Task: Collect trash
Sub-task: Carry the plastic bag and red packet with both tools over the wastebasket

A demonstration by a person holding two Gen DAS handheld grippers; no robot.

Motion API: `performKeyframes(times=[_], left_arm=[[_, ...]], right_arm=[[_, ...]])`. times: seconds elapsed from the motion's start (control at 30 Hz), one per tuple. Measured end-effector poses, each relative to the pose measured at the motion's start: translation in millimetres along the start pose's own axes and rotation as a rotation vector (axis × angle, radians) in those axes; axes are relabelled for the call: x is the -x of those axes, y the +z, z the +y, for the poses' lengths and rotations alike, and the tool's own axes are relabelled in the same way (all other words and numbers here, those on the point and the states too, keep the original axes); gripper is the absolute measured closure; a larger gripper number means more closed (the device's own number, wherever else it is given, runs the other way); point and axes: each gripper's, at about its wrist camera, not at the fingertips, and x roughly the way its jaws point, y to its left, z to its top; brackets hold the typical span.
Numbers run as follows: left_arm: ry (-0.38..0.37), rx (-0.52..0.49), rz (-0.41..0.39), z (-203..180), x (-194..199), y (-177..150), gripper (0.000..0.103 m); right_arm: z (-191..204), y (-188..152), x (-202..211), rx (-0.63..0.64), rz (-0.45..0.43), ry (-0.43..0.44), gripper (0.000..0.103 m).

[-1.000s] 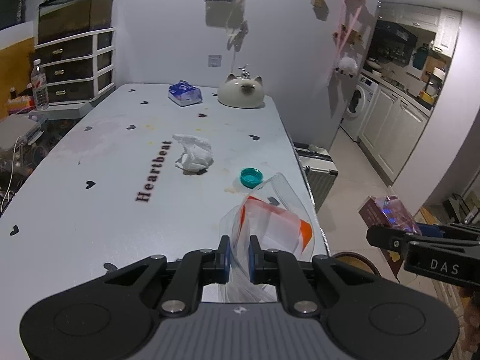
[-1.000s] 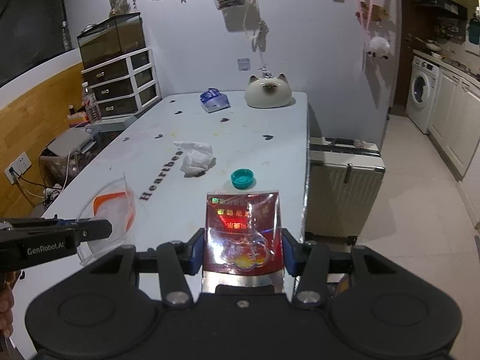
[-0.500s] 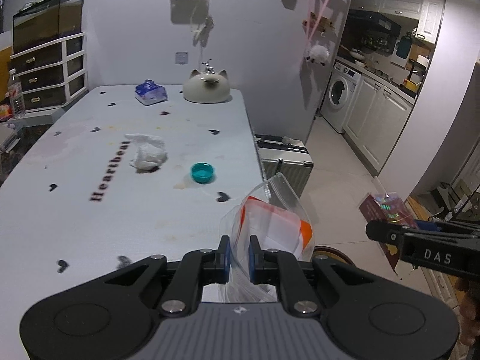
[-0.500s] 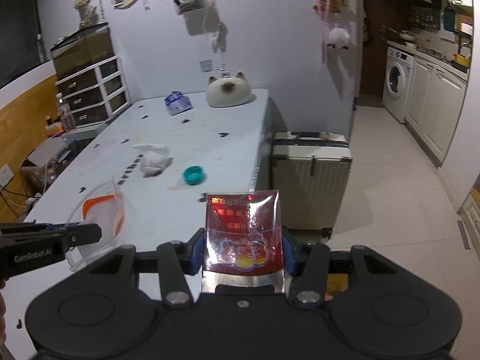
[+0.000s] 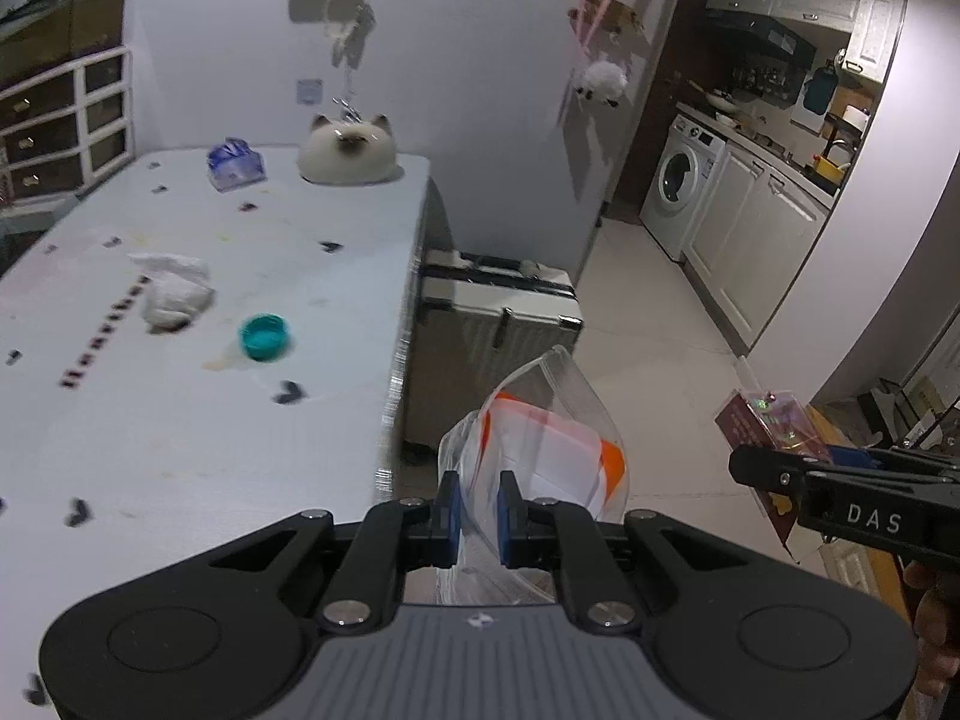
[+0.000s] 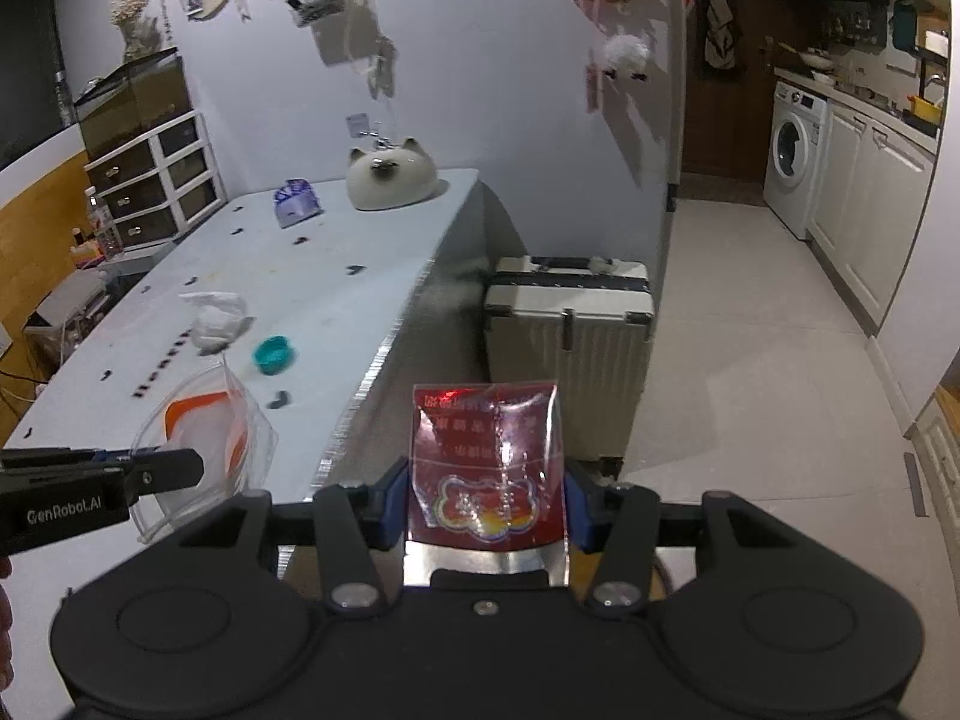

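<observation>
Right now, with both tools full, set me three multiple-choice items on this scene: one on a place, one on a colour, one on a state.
1. Where does the suitcase stand?
A. on the table
B. on the floor beside the table's end
C. inside the kitchen cabinets

2. What colour is the bottle cap on the table?
A. teal
B. yellow
C. black

3. What state is the right tool in?
A. open and empty
B. shut on a red snack packet
C. shut on crumpled tissue

Answers:
1 B, it sits on the tiles against the table's side.
2 A, it shows teal in both views.
3 B, the packet is pinched between its blue pads, while the left tool grips a clear plastic bag.
</observation>
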Motion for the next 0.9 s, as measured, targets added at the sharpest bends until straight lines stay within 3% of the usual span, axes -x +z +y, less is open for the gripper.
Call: performKeyframes(times=[0.43,0.7,0.9], left_arm=[[-0.04,0.027,0.235,-66.7,-110.5,-11.7,0.09],[-0.063,-0.009,0.45,-83.9,-195.6,-41.7,0.09],[-0.066,0.011,0.547,-83.8,-261.9,-64.1,0.085]], right_arm=[[-110.5,-23.6,-59.7,-0.119,0.147,-0.049,0.052],[-140.4,-45.4,-105.2,-0.17,0.253,-0.061,0.051],[-153.2,-60.6,-143.2,-0.197,0.321,-0.045,0.051]])
